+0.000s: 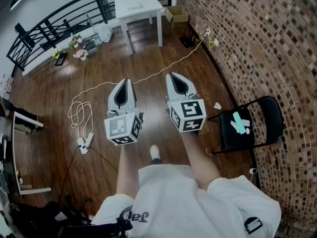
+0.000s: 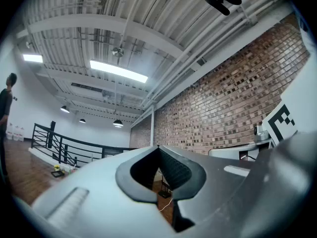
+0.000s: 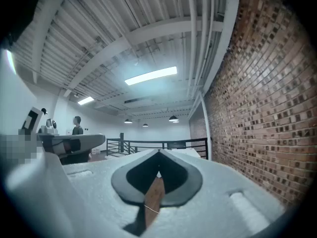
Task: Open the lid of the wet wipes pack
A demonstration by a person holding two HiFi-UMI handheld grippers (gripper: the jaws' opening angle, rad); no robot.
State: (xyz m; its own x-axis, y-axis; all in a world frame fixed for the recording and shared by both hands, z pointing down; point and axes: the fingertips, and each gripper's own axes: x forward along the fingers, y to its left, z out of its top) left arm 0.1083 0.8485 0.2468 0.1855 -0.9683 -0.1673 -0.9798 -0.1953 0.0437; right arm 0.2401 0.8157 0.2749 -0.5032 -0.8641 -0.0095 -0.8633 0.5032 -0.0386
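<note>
Teal-and-white soft packet, taken to be the wet wipes pack (image 1: 239, 123), lying mid-seat on black folding metal chair (image 1: 270, 114) beside brick wall (image 1: 257, 43). Lid position and state unreadable: too small, and absent from both gripper views. Step in hand: approach, contact not yet made. Left gripper (image 1: 127, 82) and right gripper (image 1: 172, 76) both pinched closed, empty, level over wooden floor (image 1: 148, 48), well apart from chair. Next move probably: turn toward chair, lower, part one claw, steady packet, catch lid edge.
</note>
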